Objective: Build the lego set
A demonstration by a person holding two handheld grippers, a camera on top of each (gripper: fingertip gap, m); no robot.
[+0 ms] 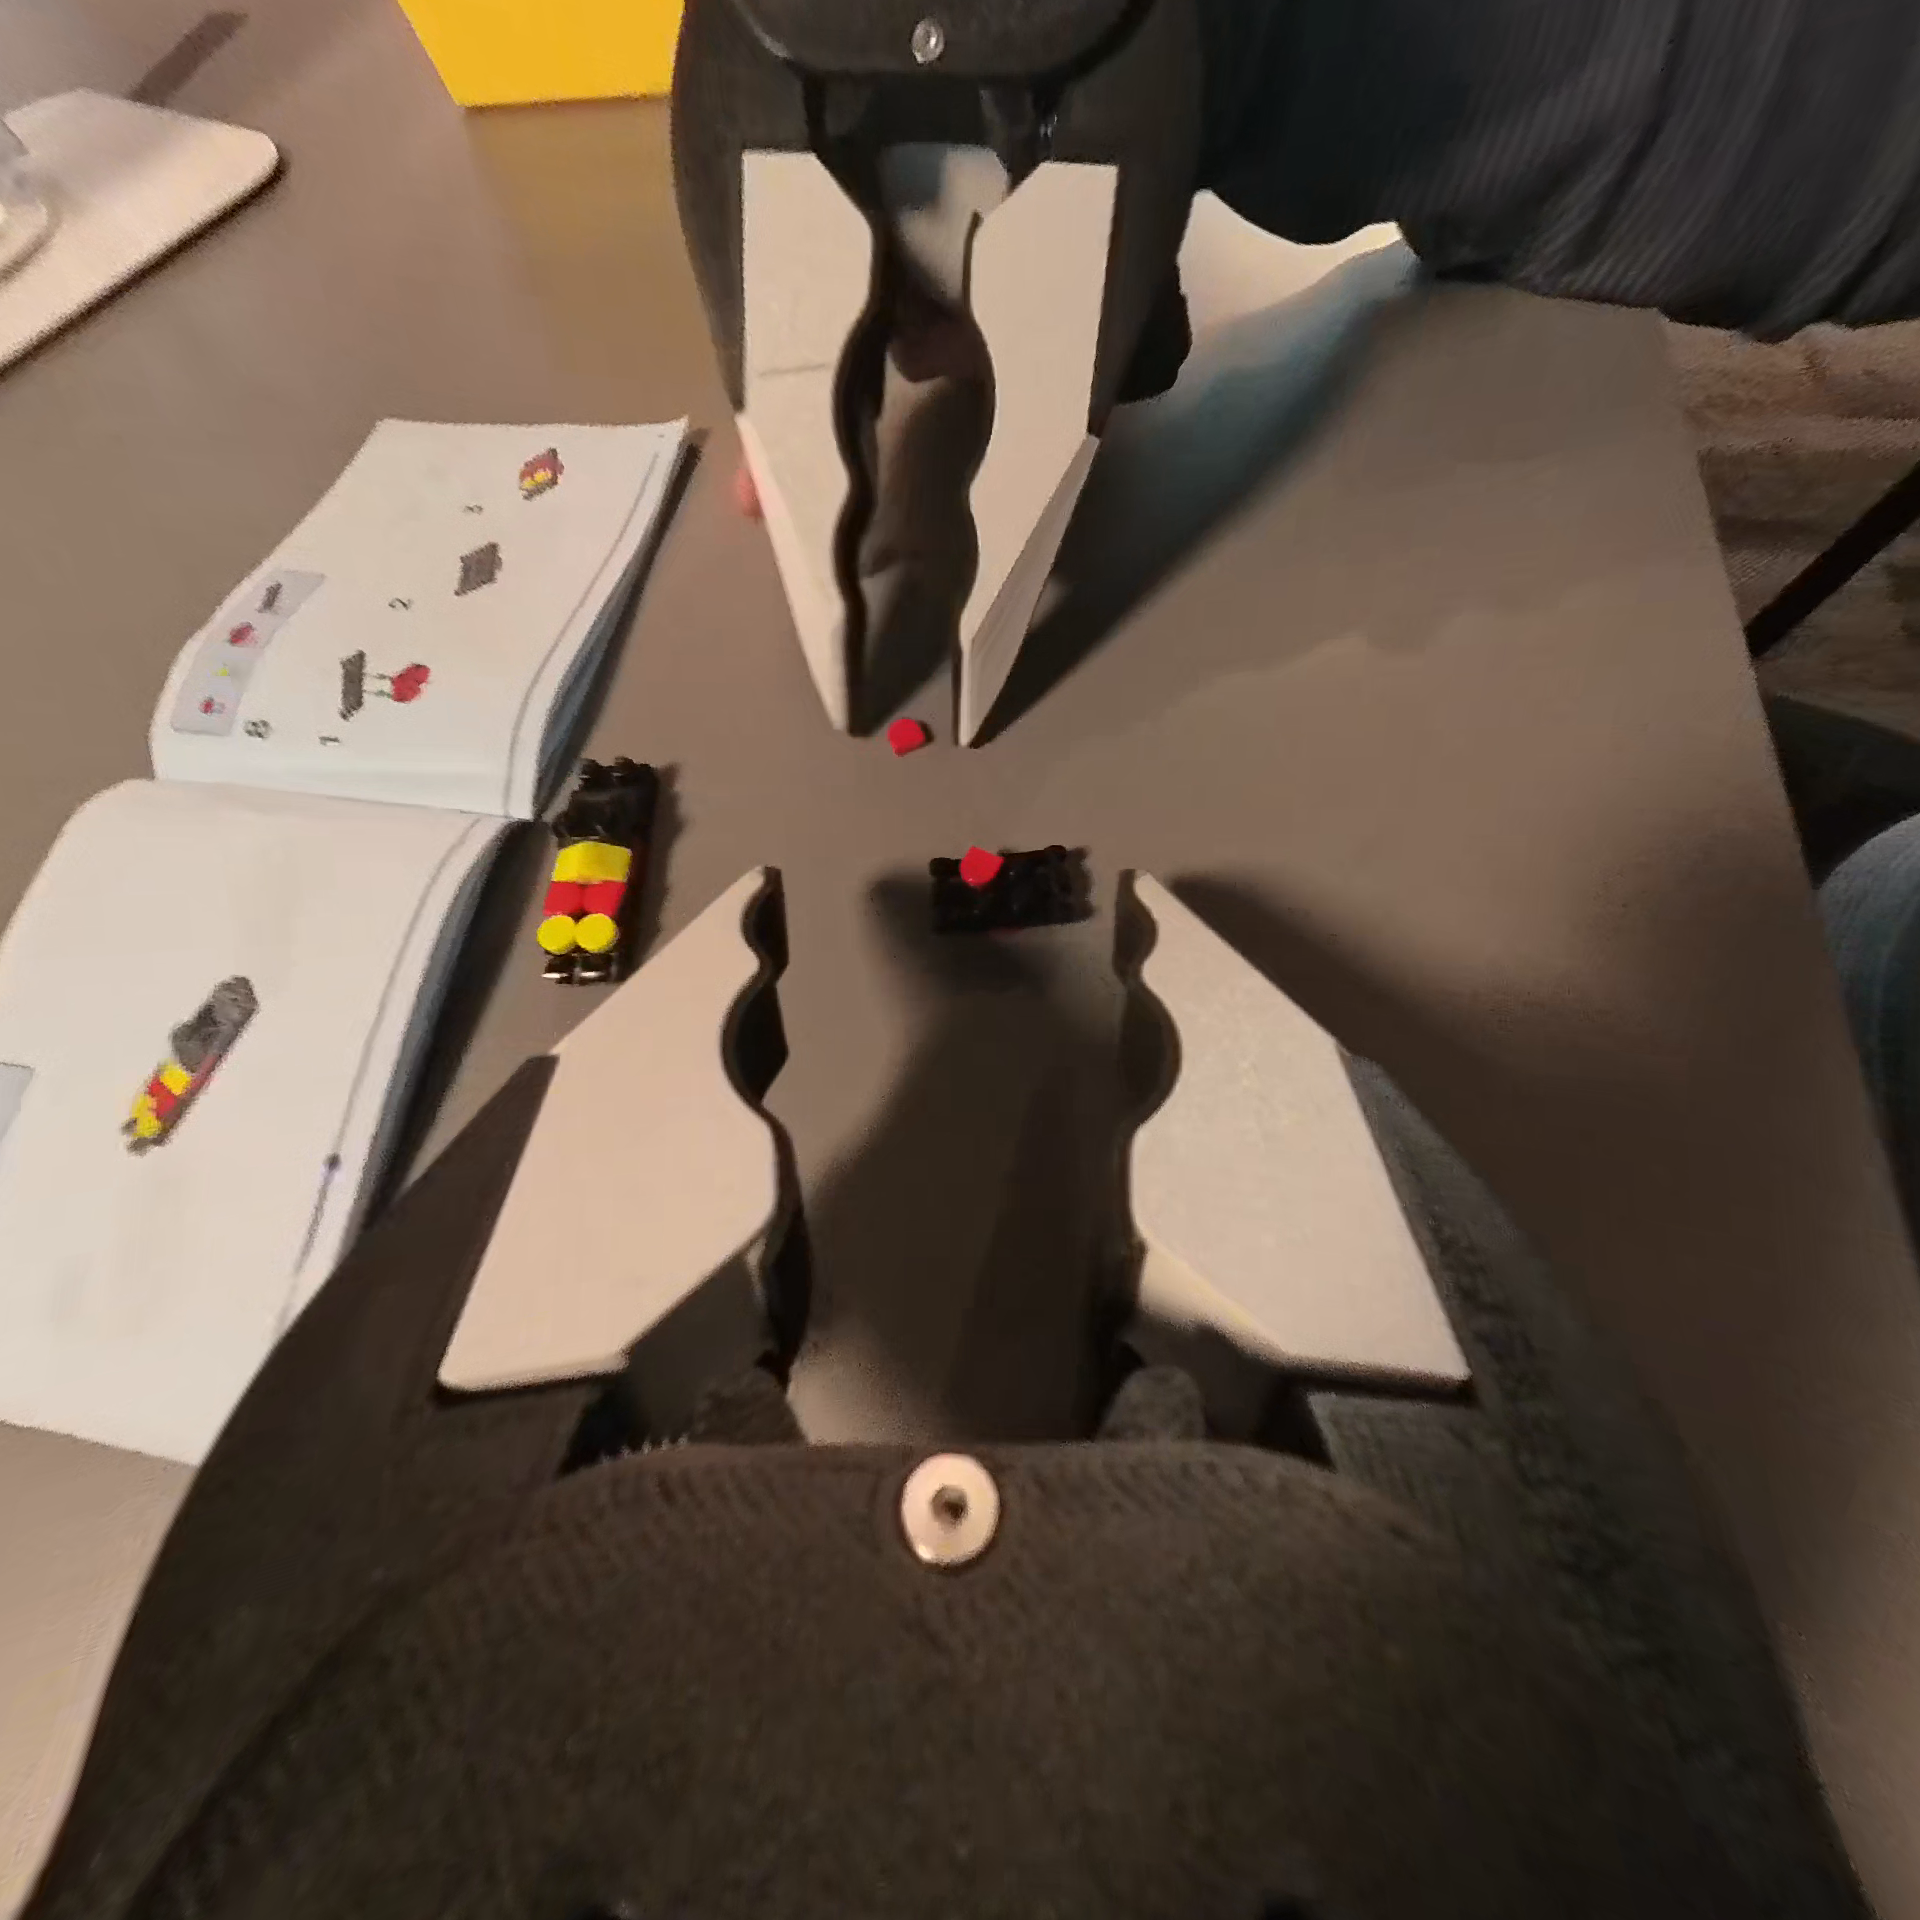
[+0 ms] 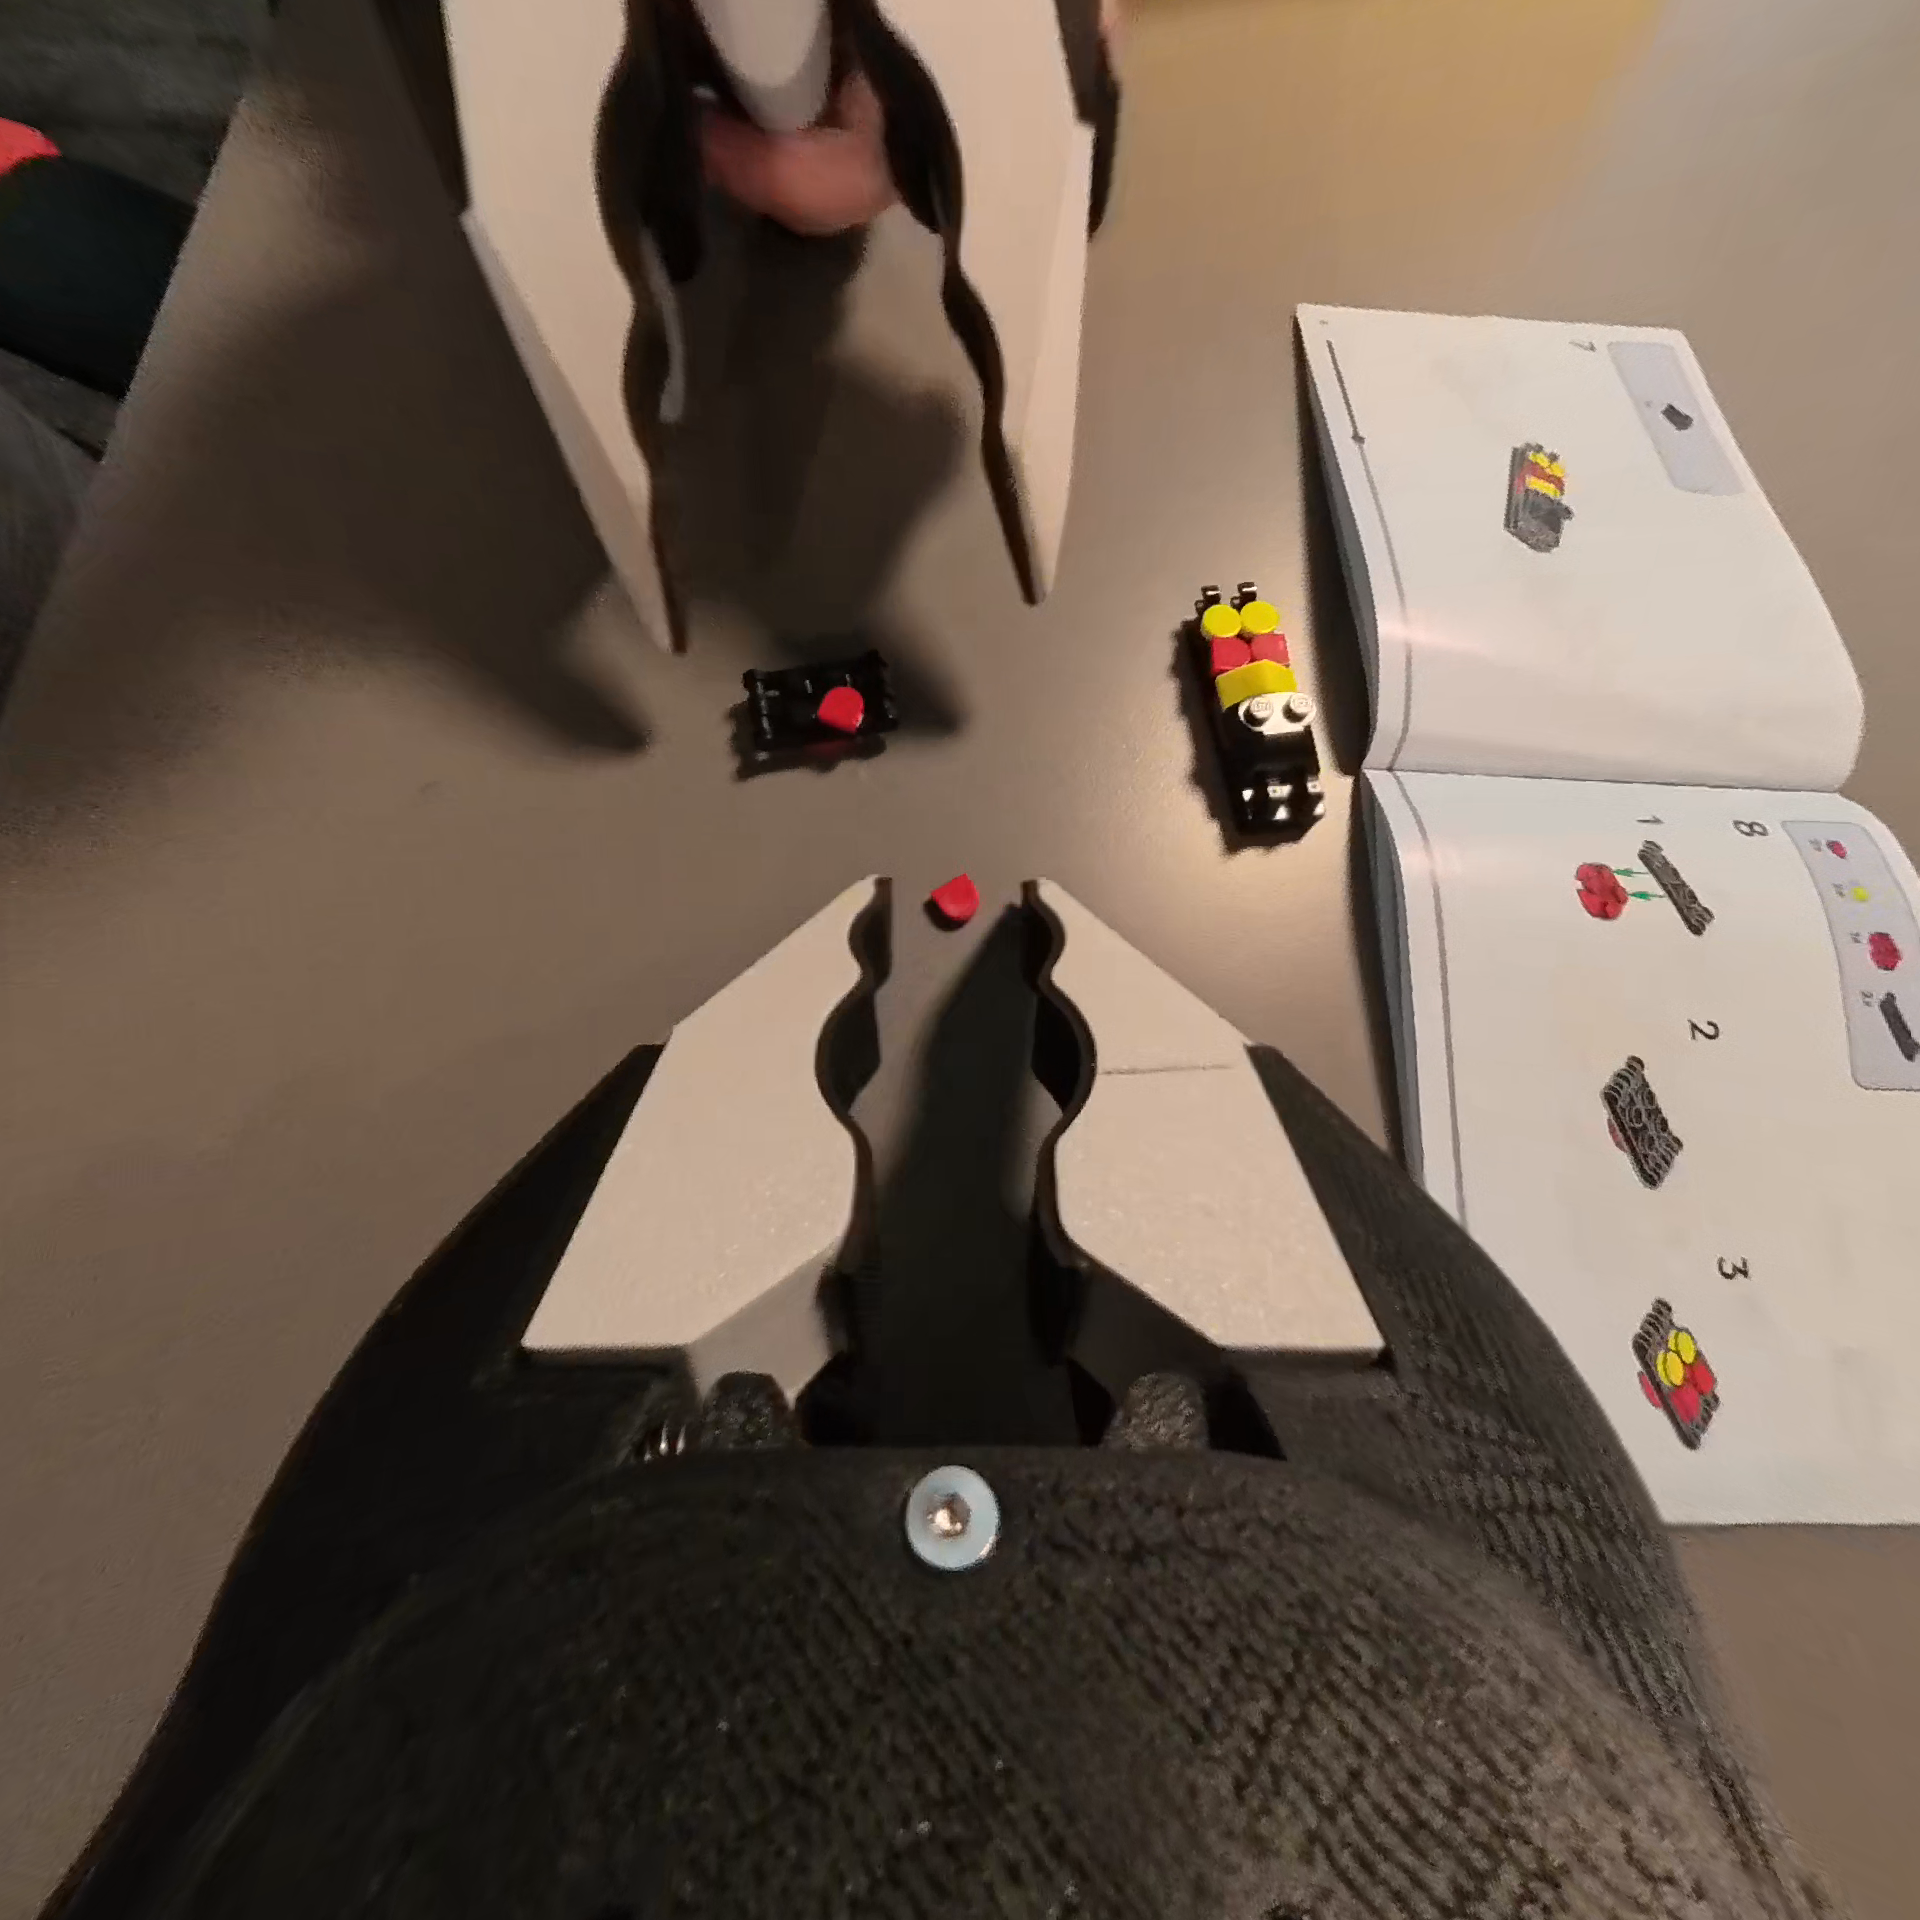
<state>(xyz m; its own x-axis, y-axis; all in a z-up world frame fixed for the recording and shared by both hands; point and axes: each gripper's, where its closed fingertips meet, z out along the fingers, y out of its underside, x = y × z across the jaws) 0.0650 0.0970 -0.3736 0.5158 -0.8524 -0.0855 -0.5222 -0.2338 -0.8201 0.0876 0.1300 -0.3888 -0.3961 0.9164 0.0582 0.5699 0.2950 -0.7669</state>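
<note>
Straddling loose red piece (image 2: 953, 898) with right gripper (image 2: 956, 883) parted, left gripper (image 1: 948, 883) released near black plate (image 1: 1006, 888); closing, seating next.

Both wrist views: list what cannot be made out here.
- Instruction booklet: cut off by the right wrist view's right edge; its small diagrams are blurred in the left wrist view.
- Yellow box: cut off by the left wrist view's top edge.
- Black plate with one red piece: its far side is shadowed by the left gripper.
- Loose red piece: contact with the right gripper unclear.
</note>
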